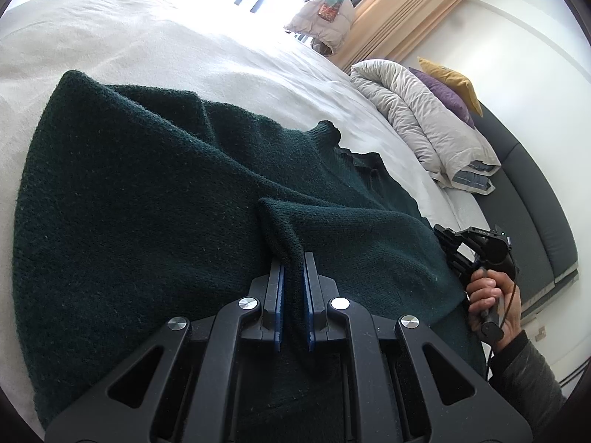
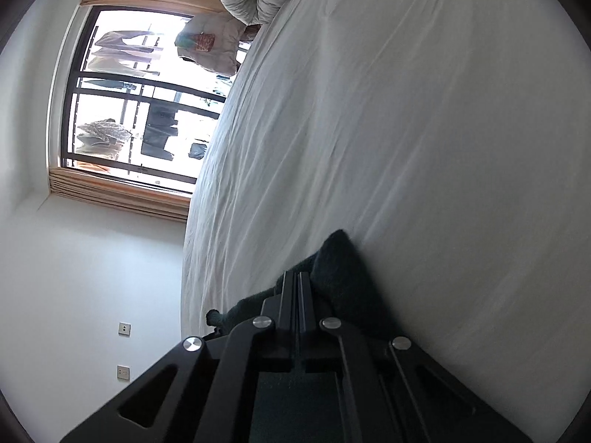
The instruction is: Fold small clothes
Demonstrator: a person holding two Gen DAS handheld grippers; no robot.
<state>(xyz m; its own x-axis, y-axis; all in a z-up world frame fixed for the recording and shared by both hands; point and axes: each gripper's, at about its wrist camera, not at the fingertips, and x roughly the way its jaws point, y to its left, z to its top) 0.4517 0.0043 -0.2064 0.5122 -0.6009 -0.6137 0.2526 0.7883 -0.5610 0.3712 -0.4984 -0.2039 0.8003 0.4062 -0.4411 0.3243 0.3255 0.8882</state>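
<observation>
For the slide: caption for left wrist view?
Left tongs pinch a fold of the dark green sweater on the white bed.

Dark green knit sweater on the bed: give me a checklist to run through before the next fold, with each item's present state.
1. Left gripper jaws clamped on a fold of the dark green knit sweater: ok.
2. Right gripper jaws shut on the sweater edge: ok.
3. Sweater flat and smooth on the white bed sheet: not ok, bunched.
4. Sleeves tucked in: cannot tell.
5. Bare sheet beyond the sweater for folding: ok.
</observation>
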